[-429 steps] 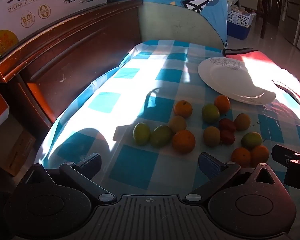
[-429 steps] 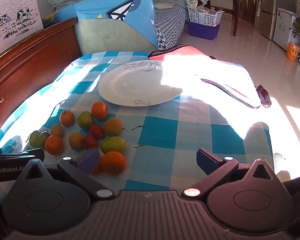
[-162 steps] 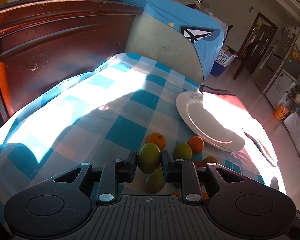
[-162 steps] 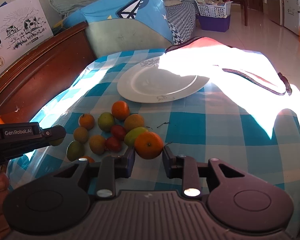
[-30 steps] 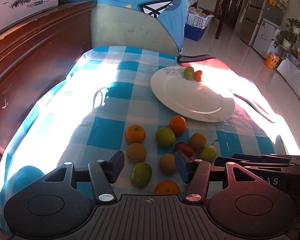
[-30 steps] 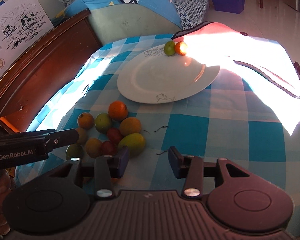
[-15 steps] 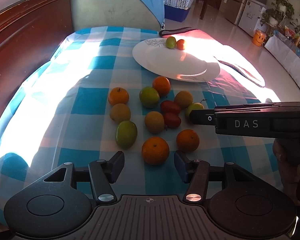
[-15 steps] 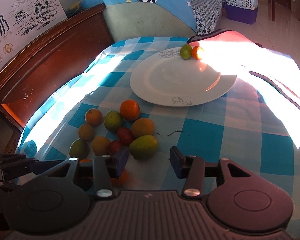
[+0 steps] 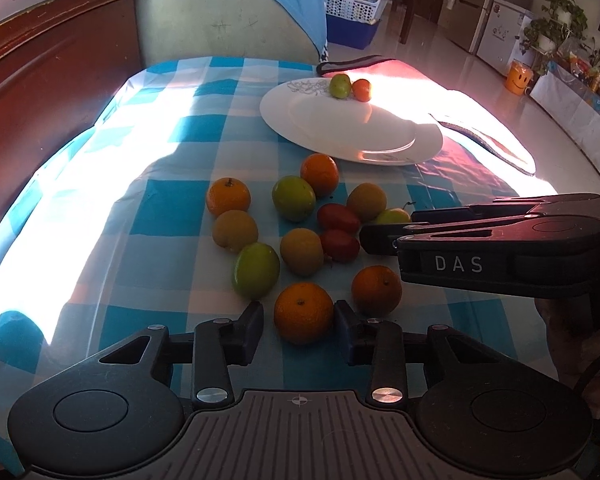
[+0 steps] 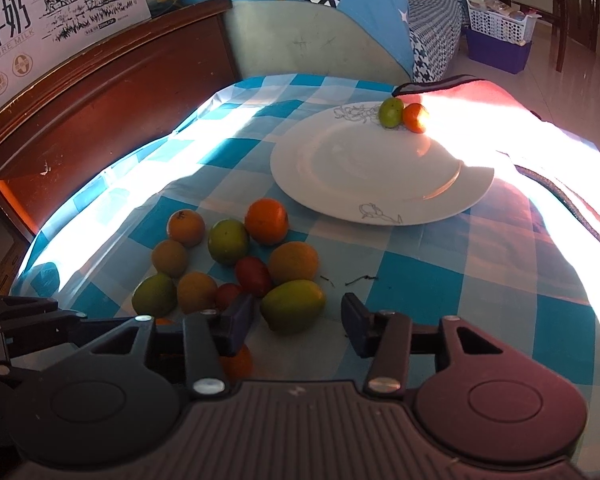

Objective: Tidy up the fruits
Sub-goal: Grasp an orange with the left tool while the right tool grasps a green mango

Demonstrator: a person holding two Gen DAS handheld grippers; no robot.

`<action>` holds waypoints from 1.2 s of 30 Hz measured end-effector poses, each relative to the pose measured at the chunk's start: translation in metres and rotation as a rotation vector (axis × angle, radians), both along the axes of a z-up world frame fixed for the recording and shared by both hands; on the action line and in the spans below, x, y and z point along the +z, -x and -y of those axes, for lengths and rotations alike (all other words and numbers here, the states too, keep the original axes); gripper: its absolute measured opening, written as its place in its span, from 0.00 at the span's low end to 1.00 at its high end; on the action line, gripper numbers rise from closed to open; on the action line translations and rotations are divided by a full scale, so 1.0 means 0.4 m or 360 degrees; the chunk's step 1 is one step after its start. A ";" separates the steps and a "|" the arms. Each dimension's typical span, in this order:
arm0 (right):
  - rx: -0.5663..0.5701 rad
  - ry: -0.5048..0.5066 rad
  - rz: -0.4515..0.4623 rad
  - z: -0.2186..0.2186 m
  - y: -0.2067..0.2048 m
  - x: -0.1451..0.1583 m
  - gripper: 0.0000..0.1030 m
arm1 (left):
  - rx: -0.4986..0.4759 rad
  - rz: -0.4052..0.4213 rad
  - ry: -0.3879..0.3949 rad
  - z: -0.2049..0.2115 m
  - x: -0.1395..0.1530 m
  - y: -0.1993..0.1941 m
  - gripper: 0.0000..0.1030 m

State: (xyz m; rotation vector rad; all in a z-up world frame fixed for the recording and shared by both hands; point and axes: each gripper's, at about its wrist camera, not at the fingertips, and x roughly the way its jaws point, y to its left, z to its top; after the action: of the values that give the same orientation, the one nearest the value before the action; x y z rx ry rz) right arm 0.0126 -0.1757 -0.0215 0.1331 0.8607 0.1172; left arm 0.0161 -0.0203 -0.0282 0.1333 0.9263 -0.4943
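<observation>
orange (image 9: 304,311) between left jaws

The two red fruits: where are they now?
In the left wrist view, the two red fruits lie touching mid-cluster on the checked cloth, just left of the right gripper.

Fourteen fruits were in sight, and twelve of them lay loose on the one checked cloth (image 9: 172,216): four oranges (image 9: 228,196), three green fruits (image 9: 293,198), three yellow-brown fruits (image 9: 235,230) and two red fruits (image 9: 337,218). One of the three green ones was partly hidden in the left wrist view. The single white plate (image 9: 340,136) carried the other two, one green fruit on the plate (image 9: 340,85) and one small orange on the plate (image 9: 362,90), side by side at its far rim.
</observation>
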 end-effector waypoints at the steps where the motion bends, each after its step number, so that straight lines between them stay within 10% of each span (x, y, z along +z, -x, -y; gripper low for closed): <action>1: 0.0003 -0.0001 0.0005 0.000 0.000 -0.001 0.41 | -0.0004 -0.0004 0.0009 0.000 0.001 -0.001 0.28; 36: -0.0152 -0.0144 0.0107 0.102 0.019 0.114 0.35 | 0.0117 0.0144 0.0233 0.024 0.106 -0.056 0.28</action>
State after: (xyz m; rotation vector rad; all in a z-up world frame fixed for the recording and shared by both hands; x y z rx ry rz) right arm 0.0051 -0.2164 0.0243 0.2535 0.7808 0.0705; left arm 0.0387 -0.0300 0.0141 -0.0110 0.8012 -0.4820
